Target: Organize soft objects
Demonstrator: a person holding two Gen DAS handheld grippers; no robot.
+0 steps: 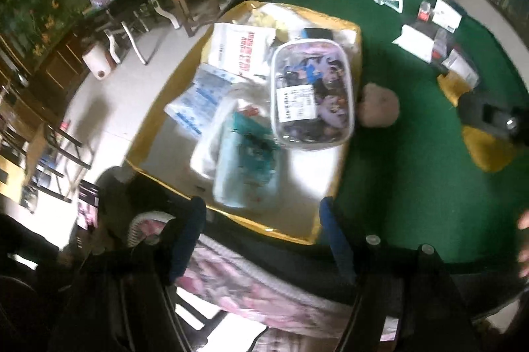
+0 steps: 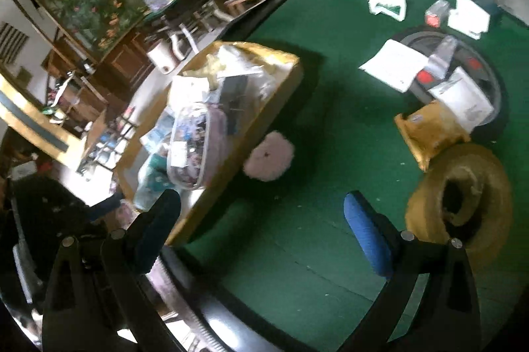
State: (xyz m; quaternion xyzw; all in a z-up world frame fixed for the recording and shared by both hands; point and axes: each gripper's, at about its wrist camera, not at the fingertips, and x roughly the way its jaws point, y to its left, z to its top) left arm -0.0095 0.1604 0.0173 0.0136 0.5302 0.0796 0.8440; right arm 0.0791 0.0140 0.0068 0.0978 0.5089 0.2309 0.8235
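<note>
Left gripper (image 1: 264, 216) and right gripper (image 2: 264, 219) gape wide, holding nothing, above the green felt desk (image 2: 330, 127). At centre frame, a clear zip pouch (image 1: 312, 94) stands lengthwise atop packets in the yellow shallow box (image 1: 347, 160); a pink fluffy puff (image 2: 269, 160) touches its side.

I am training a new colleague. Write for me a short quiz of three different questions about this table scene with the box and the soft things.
1. True or false: the clear zip pouch lies inside the yellow box.
2. Where is the fluffy pink puff? A) in the box B) on the green table, beside the box C) between gripper fingers
3. Fill in: the right gripper is ____, with nothing between its fingers.

Key: 1 true; 2 B; 3 open
</note>
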